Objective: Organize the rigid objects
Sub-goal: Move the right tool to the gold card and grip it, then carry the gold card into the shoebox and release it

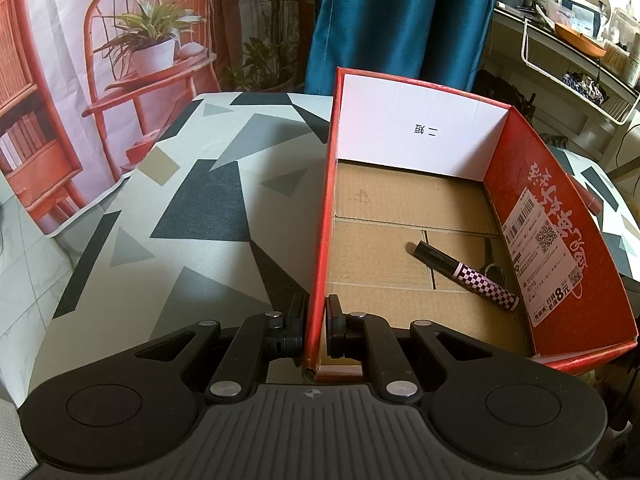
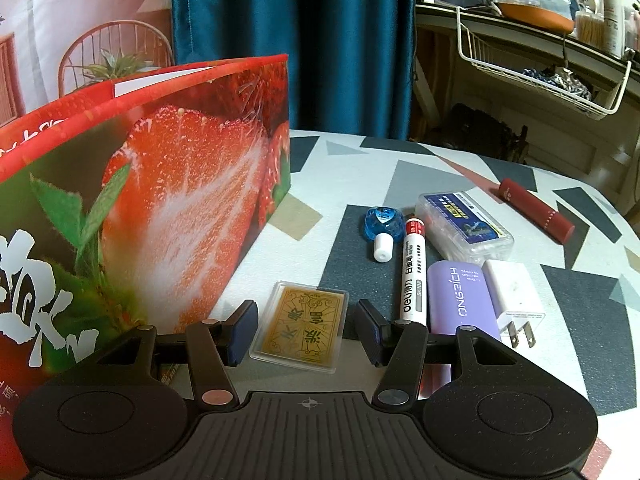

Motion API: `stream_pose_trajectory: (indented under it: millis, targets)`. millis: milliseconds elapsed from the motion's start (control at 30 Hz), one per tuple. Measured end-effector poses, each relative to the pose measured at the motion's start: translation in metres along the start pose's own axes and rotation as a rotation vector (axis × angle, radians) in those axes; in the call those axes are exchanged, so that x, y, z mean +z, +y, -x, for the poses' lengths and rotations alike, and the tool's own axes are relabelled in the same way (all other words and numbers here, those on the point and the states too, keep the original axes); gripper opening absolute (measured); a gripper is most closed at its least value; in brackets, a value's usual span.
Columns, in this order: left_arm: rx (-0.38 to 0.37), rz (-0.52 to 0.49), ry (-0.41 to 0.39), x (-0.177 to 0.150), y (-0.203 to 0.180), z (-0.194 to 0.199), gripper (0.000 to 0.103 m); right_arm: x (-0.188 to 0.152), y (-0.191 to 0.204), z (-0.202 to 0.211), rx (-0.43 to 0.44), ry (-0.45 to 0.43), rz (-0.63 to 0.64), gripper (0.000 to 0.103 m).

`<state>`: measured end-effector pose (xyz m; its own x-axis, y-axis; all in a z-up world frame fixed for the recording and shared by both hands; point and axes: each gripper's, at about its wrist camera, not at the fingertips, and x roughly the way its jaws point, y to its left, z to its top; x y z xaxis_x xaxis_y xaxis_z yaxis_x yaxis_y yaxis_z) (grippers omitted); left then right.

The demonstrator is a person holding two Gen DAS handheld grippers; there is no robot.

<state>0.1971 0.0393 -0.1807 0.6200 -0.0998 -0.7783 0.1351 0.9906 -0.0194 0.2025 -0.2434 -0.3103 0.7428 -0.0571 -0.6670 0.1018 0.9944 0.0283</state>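
**Strawberry box pinned, card case between my open tongs**

Strawberry box [image 1: 420, 208] stood on the patterned table [image 1: 192, 200], its left wall clamped by my left gripper [image 1: 314, 326]. A checkered pen [image 1: 466, 276] lay inside. My right gripper [image 2: 305, 330] stood apart around the gold card case [image 2: 300, 326], pads not touching.

A teal curtain [image 1: 404, 20] is hanging straight ahead, beyond the table [image 1: 192, 200] with its grey and black geometric cloth. To the left a printed backdrop [image 1: 120, 40] is showing 1 red chair and a potted plant. To the right a cluttered shelf [image 2: 520, 28] is carrying 1 white wire basket [image 2: 540, 76]. Daylight is falling softly across the tiled floor [image 1: 24, 280].
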Motion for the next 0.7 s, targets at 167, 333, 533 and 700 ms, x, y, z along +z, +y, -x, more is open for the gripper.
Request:
stream_pose_trajectory:
  millis: [167,333,533,700]
  targets:
    - [-0.004,0.006,0.000,0.000,0.001,0.000,0.011,-0.002,0.003,0.003,0.000,-0.012,0.023,0.044]
    - [-0.004,0.006,0.001,0.000,0.000,-0.001,0.011,-0.001,0.005,0.004,-0.005,-0.018,0.033,0.043]
    - [-0.004,0.006,0.001,0.000,0.000,-0.001,0.011,0.000,-0.001,0.006,0.015,-0.019,0.006,0.043]
    - [-0.007,0.009,0.003,0.000,0.001,-0.002,0.011,0.009,-0.003,0.017,0.011,-0.044,0.001,0.043]
